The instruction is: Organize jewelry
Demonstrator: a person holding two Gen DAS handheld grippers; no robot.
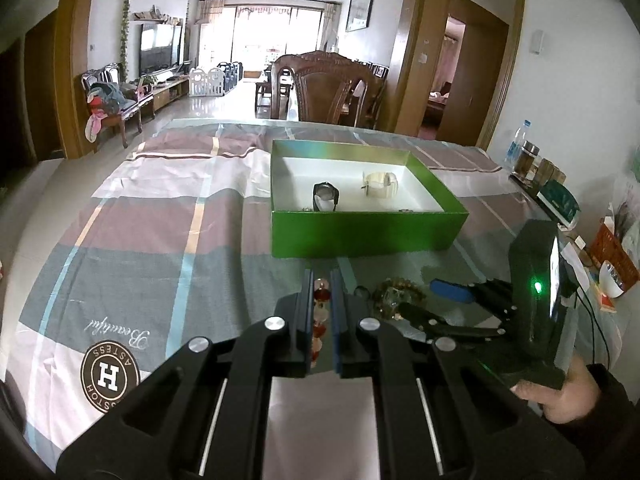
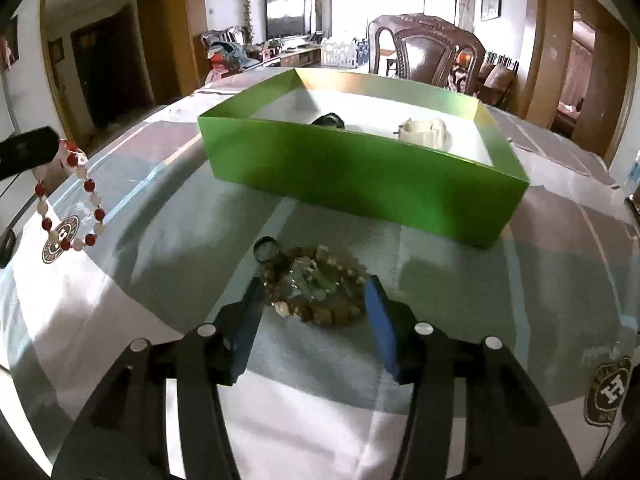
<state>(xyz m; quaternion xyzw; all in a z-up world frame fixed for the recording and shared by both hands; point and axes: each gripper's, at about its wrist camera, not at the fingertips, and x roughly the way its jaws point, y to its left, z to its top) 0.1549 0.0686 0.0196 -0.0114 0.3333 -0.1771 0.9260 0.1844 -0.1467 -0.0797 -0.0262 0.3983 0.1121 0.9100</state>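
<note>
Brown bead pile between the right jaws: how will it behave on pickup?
Brown bead bracelets probably floppy: the red-and-white strand in the left gripper hangs limp. Several seem tangled, so they may lift together. Round beads could slip from the right gripper pads.

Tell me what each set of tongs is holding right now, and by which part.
Left tongs: shut on the red-and-white beaded bracelet, pinched at its top; the loop dangles. Right tongs: open, straddling the brown beaded jewelry pile, holding nothing.

We see a bright green box (image 2: pixel 360 176) with a white inside, holding a black watch (image 1: pixel 326 196) and a cream one (image 1: pixel 381 184). The bead bracelet (image 2: pixel 70 204) alternates red and pale pink. The tablecloth (image 1: pixel 140 240) shows pink, grey and white checks.
</note>
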